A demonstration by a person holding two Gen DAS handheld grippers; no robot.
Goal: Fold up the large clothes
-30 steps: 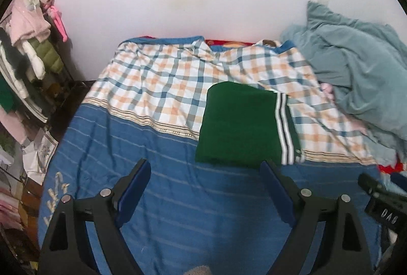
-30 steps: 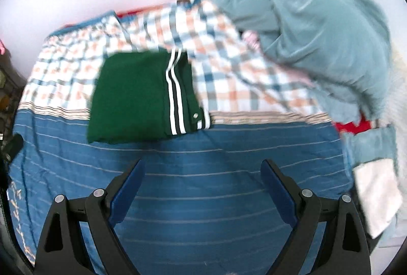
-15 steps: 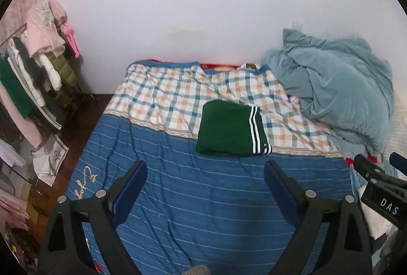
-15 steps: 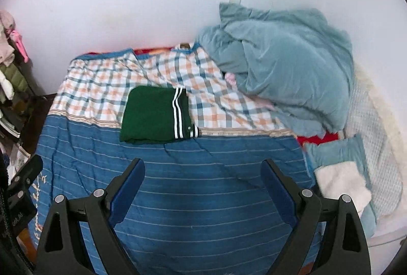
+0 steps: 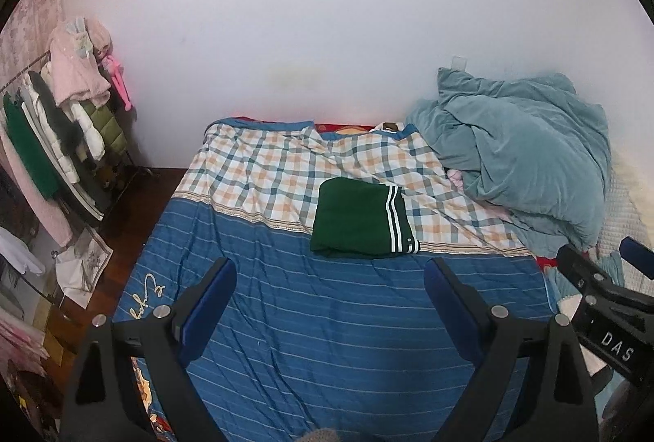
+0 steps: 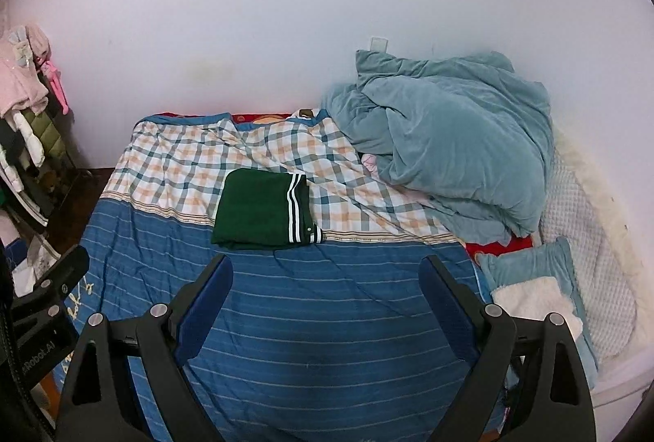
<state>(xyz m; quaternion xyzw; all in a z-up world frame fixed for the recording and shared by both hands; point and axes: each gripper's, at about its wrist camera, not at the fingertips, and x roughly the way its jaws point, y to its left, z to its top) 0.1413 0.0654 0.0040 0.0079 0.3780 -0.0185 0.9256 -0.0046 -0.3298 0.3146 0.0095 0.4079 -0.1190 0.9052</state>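
A dark green garment with white stripes lies folded into a flat rectangle on the bed, where the checked part of the cover meets the blue striped part; it also shows in the right wrist view. My left gripper is open and empty, held well back above the blue striped cover. My right gripper is open and empty too, equally far back from the garment. The right gripper's body shows at the right edge of the left wrist view.
A crumpled grey-blue duvet is heaped at the bed's far right against the white wall. A pillow with a white towel lies at the right. A rack of hanging clothes stands left of the bed over dark wooden floor.
Both grippers have pulled back and up from the bed, so the folded green garment now looks smaller and farther away. The garment itself has not moved.
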